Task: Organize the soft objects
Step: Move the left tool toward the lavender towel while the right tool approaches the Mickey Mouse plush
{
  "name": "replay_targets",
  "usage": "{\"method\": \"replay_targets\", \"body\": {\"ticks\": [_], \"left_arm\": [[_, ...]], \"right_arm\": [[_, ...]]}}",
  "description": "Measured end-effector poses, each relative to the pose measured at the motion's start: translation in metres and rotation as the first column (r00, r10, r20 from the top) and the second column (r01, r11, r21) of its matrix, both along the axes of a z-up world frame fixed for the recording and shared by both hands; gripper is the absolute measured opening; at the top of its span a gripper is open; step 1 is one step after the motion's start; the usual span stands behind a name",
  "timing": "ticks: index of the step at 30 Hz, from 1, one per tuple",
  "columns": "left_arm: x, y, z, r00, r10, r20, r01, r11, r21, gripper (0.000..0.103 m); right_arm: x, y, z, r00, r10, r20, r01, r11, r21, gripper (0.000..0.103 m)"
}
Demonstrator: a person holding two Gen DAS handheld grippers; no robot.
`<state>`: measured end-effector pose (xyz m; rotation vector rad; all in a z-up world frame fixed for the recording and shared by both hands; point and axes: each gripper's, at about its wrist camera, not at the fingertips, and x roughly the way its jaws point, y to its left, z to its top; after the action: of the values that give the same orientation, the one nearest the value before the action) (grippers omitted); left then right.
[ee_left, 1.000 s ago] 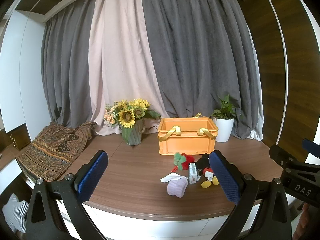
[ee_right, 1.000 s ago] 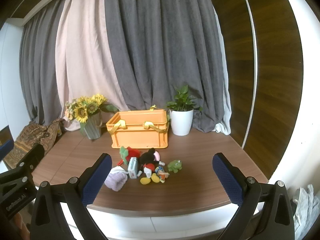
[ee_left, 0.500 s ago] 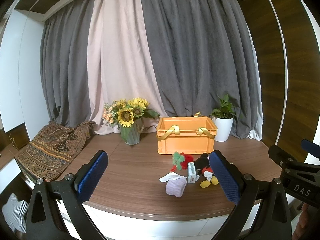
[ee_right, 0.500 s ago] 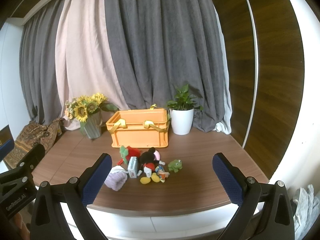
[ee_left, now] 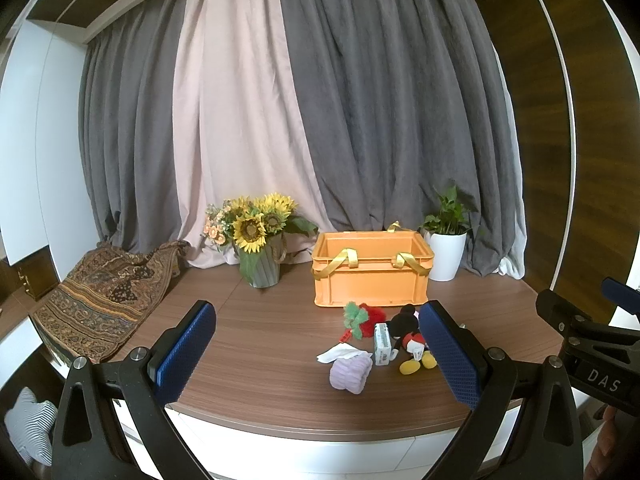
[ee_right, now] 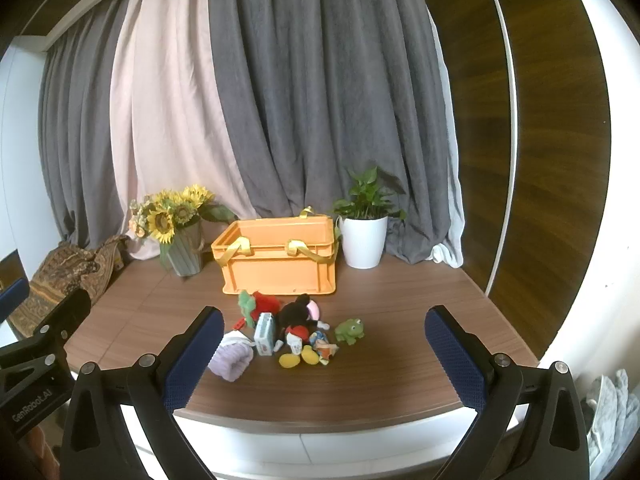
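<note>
- Soft toys and cloth lie in a loose cluster on the wooden table (ee_right: pixel 400 300), just in front of the orange crate (ee_right: pixel 280 268): a lilac rolled cloth (ee_right: pixel 232 362), a mouse plush (ee_right: pixel 298 322), a red-and-green plush (ee_right: pixel 256 304), a green frog (ee_right: pixel 350 330), and a small carton (ee_right: pixel 265 334).
- Nothing shows inside the crate from these views; sorting looks not yet begun.
- Both tongs hang short of the table edge, well apart from the pile: left gripper (ee_left: pixel 316 354) spread wide, right gripper (ee_right: pixel 324 358) spread wide, neither holding anything.
- Next move, likely: reach forward, lower onto one toy, and pinch gently.
</note>
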<state>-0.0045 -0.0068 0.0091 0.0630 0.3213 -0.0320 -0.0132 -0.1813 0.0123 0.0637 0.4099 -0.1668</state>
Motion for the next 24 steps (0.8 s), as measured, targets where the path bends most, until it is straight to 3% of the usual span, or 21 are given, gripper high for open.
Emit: {"method": "replay_targets", "body": {"ticks": [11, 15, 24], "left_arm": [[0.022, -0.003, -0.026, 0.996, -0.002, -0.084, 0.0, 1.0, -0.019, 0.103], [0.031, -0.005, -0.044, 0.989, -0.012, -0.147, 0.01, 1.0, -0.015, 0.103], [0.059, -0.005, -0.08, 0.978, -0.011, -0.209, 0.012, 1.0, 0.002, 0.103]], "right_arm": [[0.011, -0.009, -0.019, 0.999, 0.019, -0.044, -0.018, 0.999, 0.03, 0.102], [0.025, -0.011, -0.04, 0.996, 0.036, -0.085, -0.031, 0.998, 0.056, 0.102], [0.052, -0.01, -0.079, 0.985, 0.071, -0.156, -0.057, 0.994, 0.094, 0.102]]}}
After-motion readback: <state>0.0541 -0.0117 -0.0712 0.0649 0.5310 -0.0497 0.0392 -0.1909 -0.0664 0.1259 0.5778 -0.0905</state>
